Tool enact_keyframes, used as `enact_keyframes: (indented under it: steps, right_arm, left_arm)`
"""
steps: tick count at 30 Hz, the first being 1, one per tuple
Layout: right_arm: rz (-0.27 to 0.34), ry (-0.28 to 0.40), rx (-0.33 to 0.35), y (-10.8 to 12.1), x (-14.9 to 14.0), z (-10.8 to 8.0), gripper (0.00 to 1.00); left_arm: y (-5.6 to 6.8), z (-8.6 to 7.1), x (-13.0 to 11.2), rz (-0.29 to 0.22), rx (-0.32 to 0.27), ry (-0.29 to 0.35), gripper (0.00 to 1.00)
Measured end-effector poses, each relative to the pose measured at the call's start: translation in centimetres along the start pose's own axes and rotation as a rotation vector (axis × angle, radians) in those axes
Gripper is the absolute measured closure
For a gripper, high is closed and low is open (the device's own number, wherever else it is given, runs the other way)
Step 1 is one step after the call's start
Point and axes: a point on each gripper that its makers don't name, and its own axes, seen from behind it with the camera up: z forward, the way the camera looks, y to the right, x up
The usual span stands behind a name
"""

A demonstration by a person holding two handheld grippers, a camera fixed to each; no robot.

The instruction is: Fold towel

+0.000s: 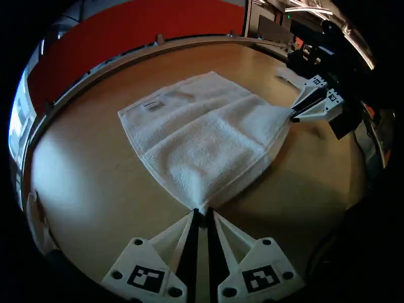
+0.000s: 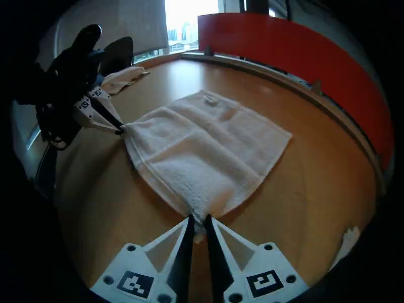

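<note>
While the white towel (image 1: 202, 136) lies on the wooden table (image 1: 91, 192), left hand-held gripper (image 1: 202, 216) clamped on one corner, right hand-held gripper (image 2: 198, 222) pinching another — both squeezed tight on cloth

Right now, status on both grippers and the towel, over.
Left gripper shut on towel corner. Right gripper shut on adjacent corner. Near edge raised, rest flat on table. Spare cloth lies well clear.

text: none legible | towel tag (image 1: 151, 105): too small to read
</note>
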Motion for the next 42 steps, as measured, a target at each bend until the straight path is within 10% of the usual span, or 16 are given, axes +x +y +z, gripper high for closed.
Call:
enact_keyframes:
  steps: [42]
  right_arm:
    - [-0.029,0.052,0.019,-2.1,6.0,-10.2,0.83]
  left_arm:
    - [4.3,-11.3,3.9,-0.129,-0.049,0.012,0.89]
